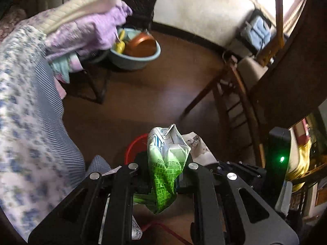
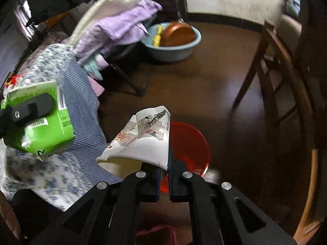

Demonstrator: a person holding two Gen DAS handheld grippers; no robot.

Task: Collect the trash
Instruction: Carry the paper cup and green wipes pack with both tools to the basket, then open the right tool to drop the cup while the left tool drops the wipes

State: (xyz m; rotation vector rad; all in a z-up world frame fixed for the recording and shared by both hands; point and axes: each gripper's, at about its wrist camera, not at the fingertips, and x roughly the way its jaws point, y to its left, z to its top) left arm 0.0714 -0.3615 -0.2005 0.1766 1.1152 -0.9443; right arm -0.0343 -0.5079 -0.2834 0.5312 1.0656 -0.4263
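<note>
My left gripper (image 1: 163, 169) is shut on a crushed green and white carton (image 1: 166, 163) and holds it in the air above the floor. The carton also shows at the left of the right wrist view (image 2: 40, 126), with a left finger (image 2: 32, 106) pressed on it. My right gripper (image 2: 163, 173) is shut on a flattened white paper cup with printed pictures (image 2: 143, 140). The cup also shows in the left wrist view (image 1: 199, 145), just right of the carton. A red plastic bin (image 2: 190, 147) stands on the floor below and just beyond both grippers; its rim shows in the left wrist view (image 1: 133, 147).
A bed with a blue floral cover (image 2: 51, 171) and piled purple laundry (image 2: 122, 24) fills the left. A light blue basin (image 2: 175, 51) with a copper bowl sits on the dark wooden floor at the back. A wooden chair (image 2: 271, 81) and a table edge stand at the right.
</note>
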